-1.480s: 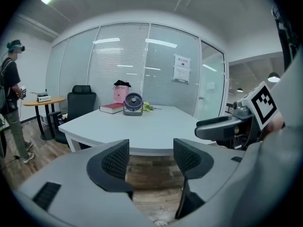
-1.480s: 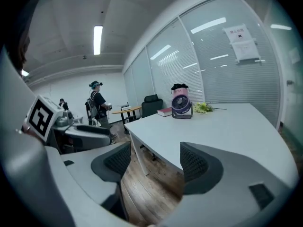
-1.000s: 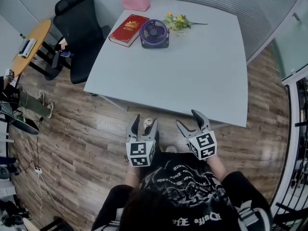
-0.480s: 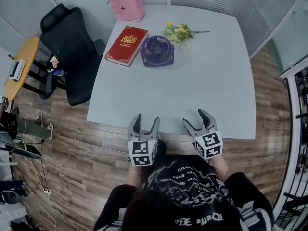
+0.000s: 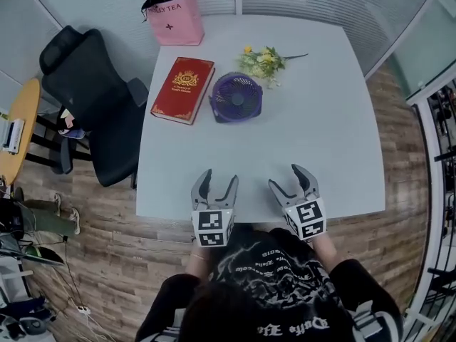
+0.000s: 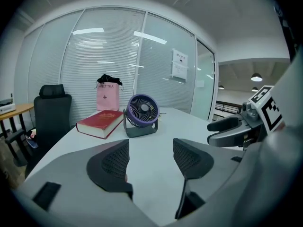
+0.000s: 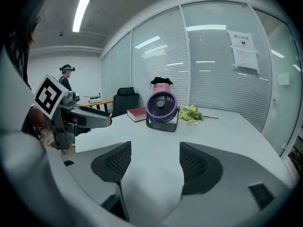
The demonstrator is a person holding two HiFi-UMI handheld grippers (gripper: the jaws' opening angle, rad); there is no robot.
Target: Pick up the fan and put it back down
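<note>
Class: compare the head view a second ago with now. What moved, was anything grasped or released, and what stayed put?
The left tongs and right tongs came forward, from over the floor to over the near edge of the table, open and empty throughout. Nothing was grasped or released. The fan, book, flowers and pink bag kept their places.

The fan (image 5: 237, 97) is small and round, with a purple grille and housing on a dark grey stand. It stands upright on the white table (image 5: 320, 141), in the far half and a little left of the middle, its grille facing the near edge.
</note>
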